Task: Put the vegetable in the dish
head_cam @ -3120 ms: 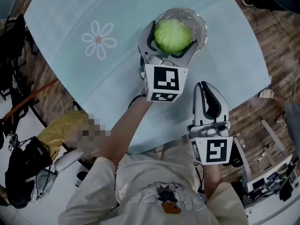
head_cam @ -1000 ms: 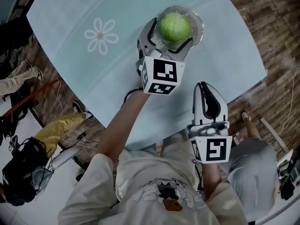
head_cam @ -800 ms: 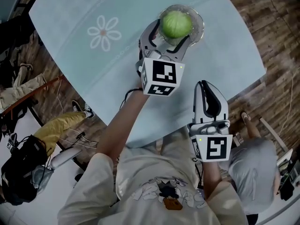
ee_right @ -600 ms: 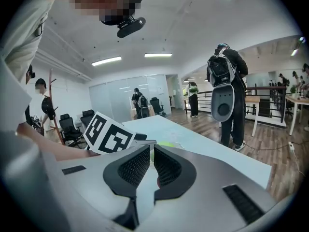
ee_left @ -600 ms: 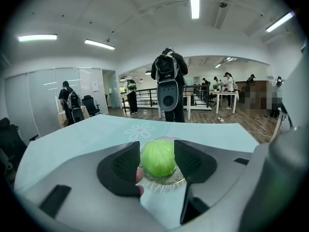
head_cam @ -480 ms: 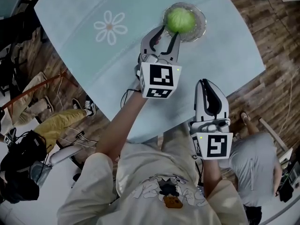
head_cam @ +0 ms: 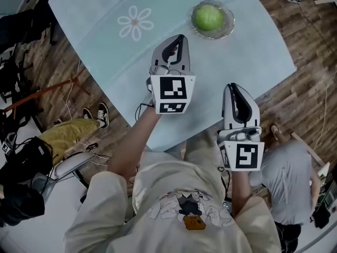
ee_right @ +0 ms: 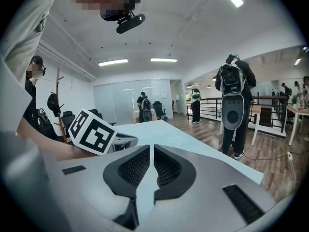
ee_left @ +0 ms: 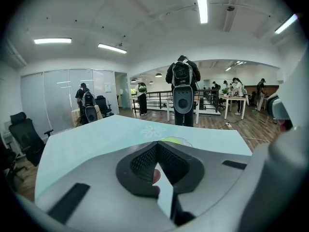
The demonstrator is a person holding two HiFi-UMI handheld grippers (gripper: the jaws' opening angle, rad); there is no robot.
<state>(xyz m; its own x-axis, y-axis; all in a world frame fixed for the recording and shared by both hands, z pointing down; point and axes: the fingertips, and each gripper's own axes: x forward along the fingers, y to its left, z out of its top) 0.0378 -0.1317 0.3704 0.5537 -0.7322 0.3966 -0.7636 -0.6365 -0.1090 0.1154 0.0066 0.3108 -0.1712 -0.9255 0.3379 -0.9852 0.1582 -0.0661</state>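
Counted: 1 vegetable (head_cam: 209, 16), 1 dish (head_cam: 228, 27), 1 surface (head_cam: 100, 57). There were 2 claws: left claw (head_cam: 181, 37), right claw (head_cam: 232, 86). 2 flower prints (head_cam: 135, 22) showed on the surface, one cut off at the edge.

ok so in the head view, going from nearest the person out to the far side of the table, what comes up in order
right tool → left tool → vegetable, sitting in the dish
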